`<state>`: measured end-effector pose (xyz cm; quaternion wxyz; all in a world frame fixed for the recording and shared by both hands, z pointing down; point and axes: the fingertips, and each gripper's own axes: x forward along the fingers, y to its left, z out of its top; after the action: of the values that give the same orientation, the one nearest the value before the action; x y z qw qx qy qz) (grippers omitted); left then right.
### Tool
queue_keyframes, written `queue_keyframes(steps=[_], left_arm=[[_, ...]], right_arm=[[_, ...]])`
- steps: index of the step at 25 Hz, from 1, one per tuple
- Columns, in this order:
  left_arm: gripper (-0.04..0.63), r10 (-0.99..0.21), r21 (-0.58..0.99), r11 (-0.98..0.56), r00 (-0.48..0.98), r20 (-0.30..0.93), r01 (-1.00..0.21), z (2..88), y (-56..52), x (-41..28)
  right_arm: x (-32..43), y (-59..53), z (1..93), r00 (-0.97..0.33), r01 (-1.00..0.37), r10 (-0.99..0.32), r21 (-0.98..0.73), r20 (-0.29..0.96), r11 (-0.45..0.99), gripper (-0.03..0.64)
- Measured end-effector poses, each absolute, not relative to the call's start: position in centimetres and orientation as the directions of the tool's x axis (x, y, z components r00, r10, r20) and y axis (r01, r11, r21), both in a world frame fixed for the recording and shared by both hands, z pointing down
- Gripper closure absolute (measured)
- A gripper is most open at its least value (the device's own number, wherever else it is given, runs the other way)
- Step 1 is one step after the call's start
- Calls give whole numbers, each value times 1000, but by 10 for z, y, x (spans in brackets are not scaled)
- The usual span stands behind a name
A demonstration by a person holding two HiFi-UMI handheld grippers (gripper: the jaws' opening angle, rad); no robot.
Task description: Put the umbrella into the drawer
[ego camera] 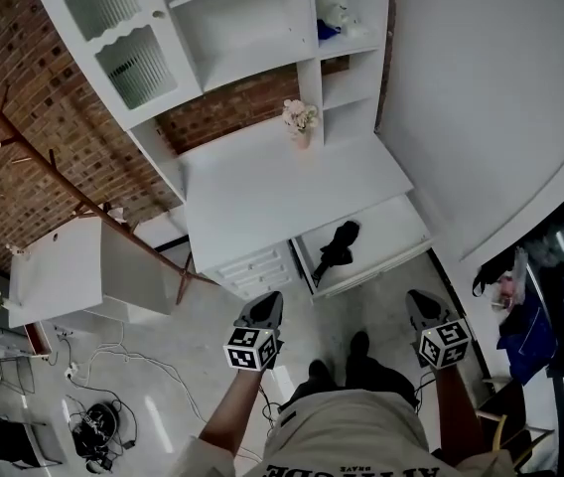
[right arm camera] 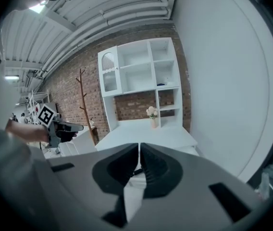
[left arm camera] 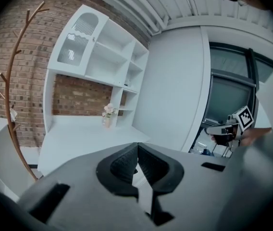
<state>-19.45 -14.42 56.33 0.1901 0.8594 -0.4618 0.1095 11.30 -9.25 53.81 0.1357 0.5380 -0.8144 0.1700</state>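
White desk [ego camera: 282,187], apparent umbrella [ego camera: 338,246] in open drawer [ego camera: 401,242], left gripper [ego camera: 265,306], right gripper [ego camera: 421,302], fingers [left arm camera: 122,165] pressed together

Ahead of the right gripper [ego camera: 419,301], the drawer [ego camera: 391,229] runs under the desk [ego camera: 272,182], rear hidden; the umbrella [ego camera: 338,246] there shows no detail
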Motion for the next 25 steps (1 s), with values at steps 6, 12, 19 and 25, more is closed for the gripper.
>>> queue_keyframes(steps=[6,12,19,25], left_arm=[[569,-787,226,-474,525,324,-851,542,-133,-185],[571,-832,206,-447,489,260,-870,515,-125,-167],[571,-865,168,-427,456,210,-888,489,-117,-152],[571,-877,162,-415,441,192,-895,479,-114,-149]], right_arm=[[130,-96,523,-397,-915,-836,-97,379,391,583],[154,-109,501,-434,-897,-842,-68,322,436,584],[180,-116,484,-478,-872,-835,-31,274,489,584],[186,-121,484,-502,-858,-826,-30,257,513,584]])
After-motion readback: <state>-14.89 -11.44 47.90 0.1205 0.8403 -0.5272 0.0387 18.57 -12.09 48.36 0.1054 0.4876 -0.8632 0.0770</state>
